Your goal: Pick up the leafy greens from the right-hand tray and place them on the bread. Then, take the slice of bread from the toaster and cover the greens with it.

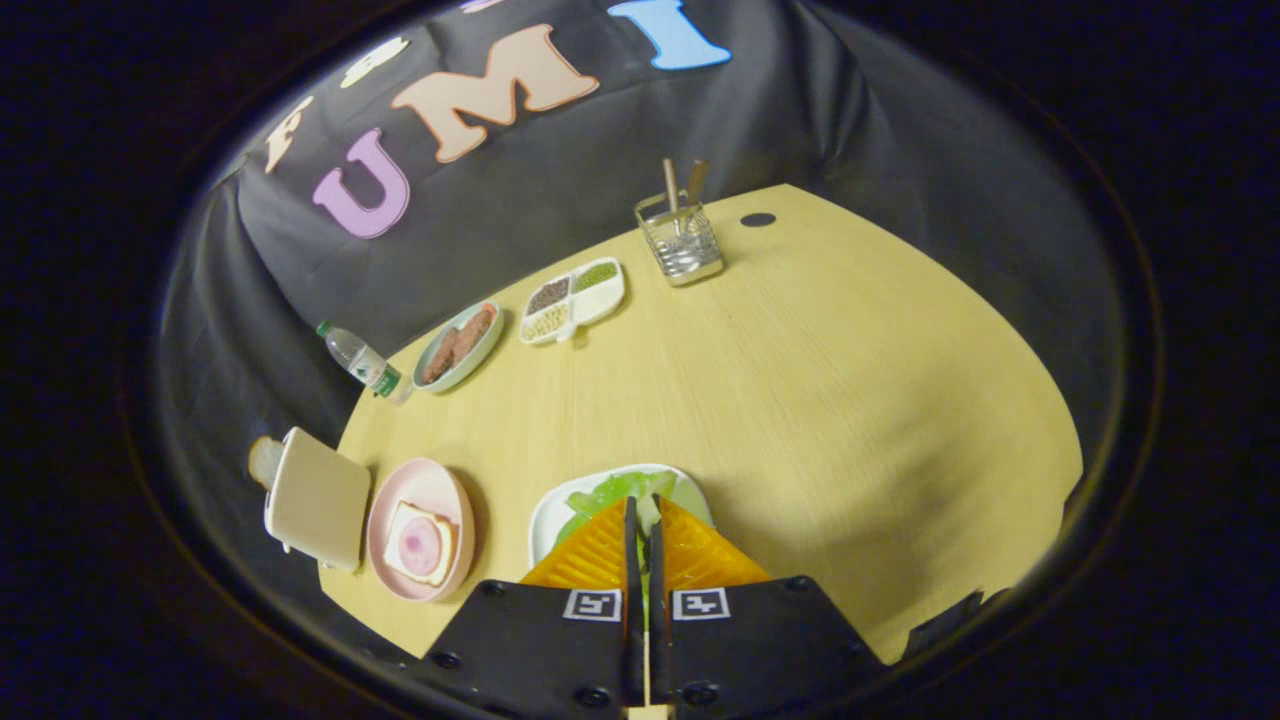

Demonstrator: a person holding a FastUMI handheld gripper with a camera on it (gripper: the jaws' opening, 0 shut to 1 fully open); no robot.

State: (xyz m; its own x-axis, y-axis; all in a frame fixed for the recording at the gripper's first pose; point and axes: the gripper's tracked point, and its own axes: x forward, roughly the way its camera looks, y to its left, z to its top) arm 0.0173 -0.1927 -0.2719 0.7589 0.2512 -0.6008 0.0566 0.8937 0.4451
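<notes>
The tongs (642,515) are seen with their fingers drawn almost together, only a narrow slit left between them, directly over the white tray (541,520) of leafy greens (612,489); a sliver of green shows in that slit, so a leaf is probably pinched, though a firm hold cannot be confirmed. The greens lie in the tray, partly hidden under the fingers. Beside the tray, a pink plate (385,500) carries the bread slice (422,543) with a round of ham on top, laid flat so that the greens can be spread over it. Next to the plate stands the toaster (315,497), from which the covering slice (264,461) sticks up, ready to be drawn out. All are set close together on the wooden surface (800,400).
</notes>
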